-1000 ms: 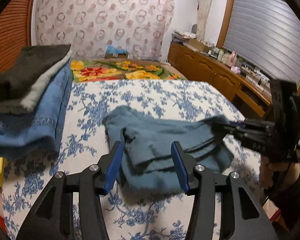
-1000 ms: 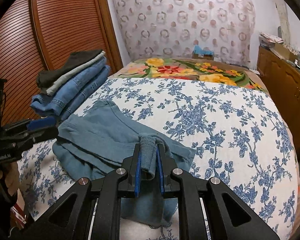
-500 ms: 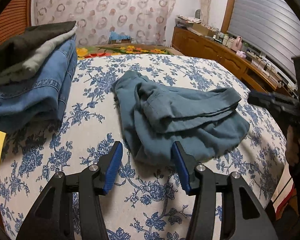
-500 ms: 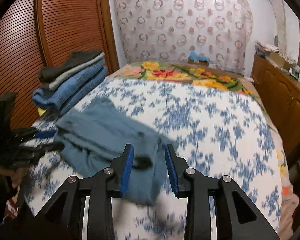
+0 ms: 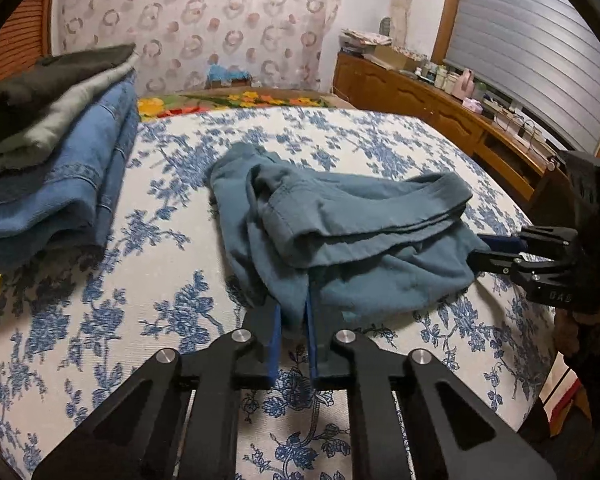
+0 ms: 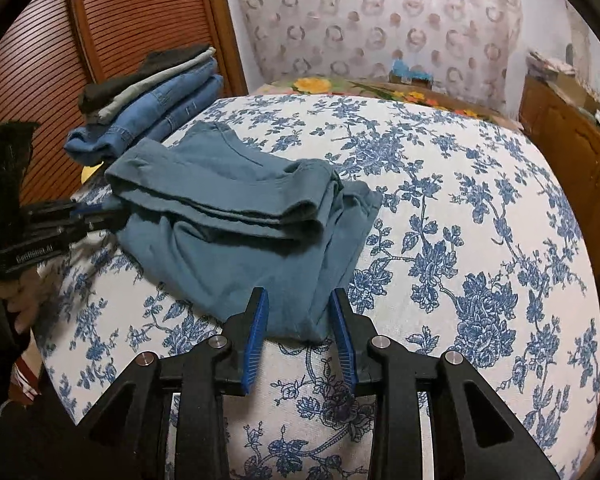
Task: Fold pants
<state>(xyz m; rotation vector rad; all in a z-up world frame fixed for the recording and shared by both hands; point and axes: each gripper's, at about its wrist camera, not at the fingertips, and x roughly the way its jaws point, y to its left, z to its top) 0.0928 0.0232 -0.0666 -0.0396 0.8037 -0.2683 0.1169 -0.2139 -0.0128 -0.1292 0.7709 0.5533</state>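
Left gripper (image 5: pixel 292 312), black-framed with blue pads, has just been closing and now pinches a fold at the near edge of the crumpled teal cotton pants (image 5: pixel 340 232); its pads stand a narrow gap apart with the cloth squeezed between them. Seen from the right wrist camera, the same gripper (image 6: pixel 108 216) reaches in from the bed's left edge, its tips buried in the cloth, with a hand (image 6: pixel 8 300) on its handle.

Right gripper (image 6: pixel 300 320), of the same build, has just been narrowing, yet in its own view the pads still stand apart on either side of a hanging corner of the pants (image 6: pixel 240 240); whether they press the fabric I cannot tell. From the left wrist camera its fingertips (image 5: pixel 496 252) meet the pants' right-hand end.

Those pants lie bunched near the front edge of the bed (image 6: pixel 460 240), which is covered in a white sheet with blue flowers, the waistband folded over on top. A stack of folded jeans and dark garments (image 6: pixel 148 104) sits toward the bed's far left corner, beside a slatted wooden wardrobe door (image 6: pixel 120 20). A low wooden sideboard (image 5: pixel 440 104) runs along the right wall.
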